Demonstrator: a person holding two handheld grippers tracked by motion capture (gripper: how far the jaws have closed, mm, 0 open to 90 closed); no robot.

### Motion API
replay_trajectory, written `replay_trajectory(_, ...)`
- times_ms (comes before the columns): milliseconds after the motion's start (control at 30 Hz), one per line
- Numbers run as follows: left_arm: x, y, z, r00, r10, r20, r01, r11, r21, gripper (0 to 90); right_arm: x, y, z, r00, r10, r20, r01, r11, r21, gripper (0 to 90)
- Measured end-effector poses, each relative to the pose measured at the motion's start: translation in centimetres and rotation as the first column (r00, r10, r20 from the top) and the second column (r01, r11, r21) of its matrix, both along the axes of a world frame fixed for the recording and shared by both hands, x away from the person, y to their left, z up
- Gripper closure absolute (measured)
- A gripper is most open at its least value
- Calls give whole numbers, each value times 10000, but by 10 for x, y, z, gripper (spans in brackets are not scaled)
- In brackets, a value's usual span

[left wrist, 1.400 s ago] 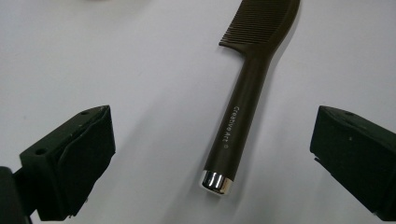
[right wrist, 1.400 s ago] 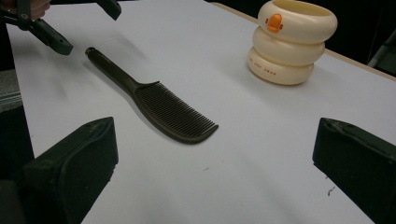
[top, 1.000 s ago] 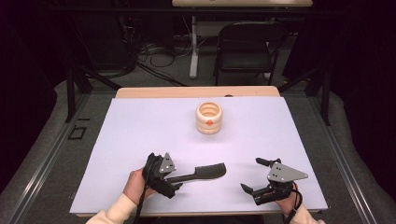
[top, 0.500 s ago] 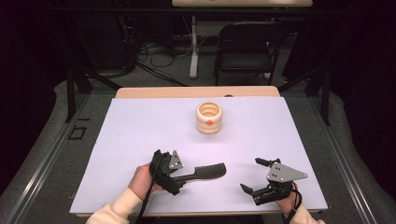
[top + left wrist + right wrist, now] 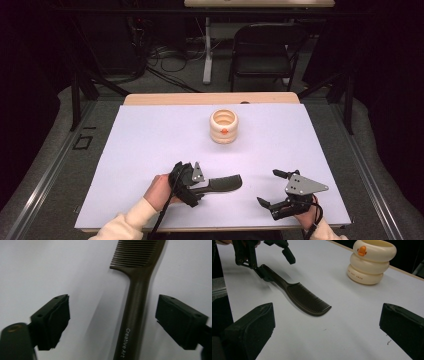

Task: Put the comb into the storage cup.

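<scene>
Left gripper (image 5: pixel 112 320) has just been closing, its pads not yet on the comb (image 5: pixel 136 302) handle that runs up centre-right of its frame. I'd centre the handle, then squeeze squarely. Right gripper (image 5: pixel 280 192) idles open, lower right.

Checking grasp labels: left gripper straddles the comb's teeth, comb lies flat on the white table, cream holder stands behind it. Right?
Not the teeth. In the left gripper view the left gripper straddles the comb at its handle, jaws just been closing, pads not yet touching. The comb does lie flat on the white table, and the cream holder stands behind it.
</scene>
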State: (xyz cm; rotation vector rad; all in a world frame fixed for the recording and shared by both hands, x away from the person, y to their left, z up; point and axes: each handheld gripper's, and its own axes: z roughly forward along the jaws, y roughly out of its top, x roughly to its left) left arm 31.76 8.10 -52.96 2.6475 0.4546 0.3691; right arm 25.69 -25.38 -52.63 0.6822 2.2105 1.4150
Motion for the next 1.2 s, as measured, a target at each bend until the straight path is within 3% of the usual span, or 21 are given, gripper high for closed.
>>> replay_trajectory(67, 0, -1, 0, 10000, -55, 6, 55, 10000, 53, 186, 0, -1, 1, 10000, -46, 60, 46, 10000, 9, 0)
replay_trajectory(167, 3, -8, 0, 9982, -294, -524, 324, 9978, 583, 291, -1, -1, 1, 10000, -36, 18, 36, 10000, 81, 0)
replay_trajectory(300, 6, -14, -1, 9949, -456, -901, 533, 9950, 848, 428, 0, -1, 0, 10000, 11, -8, -11, 10000, 88, 0)
replay_trajectory(467, 7, -19, 0, 9906, -700, -1173, 810, 9924, 926, 545, -1, 0, 0, 10000, 71, -41, -71, 10000, 50, 0)
replay_trajectory(633, 9, -24, 2, 9811, -1159, -1548, 1346, 9841, 1158, 673, -1, -1, 0, 10000, 68, 1, -68, 10000, 66, 0)
replay_trajectory(800, 11, -26, 2, 9754, -1215, -1837, 1457, 9815, 1243, 714, -1, -1, 0, 10000, 89, -10, -89, 9999, 61, 0)
replay_trajectory(1200, 11, -23, 3, 9764, -1220, -1781, 1421, 9843, 1049, 723, -1, -1, 1, 10000, 80, -12, -80, 9999, 92, 0)
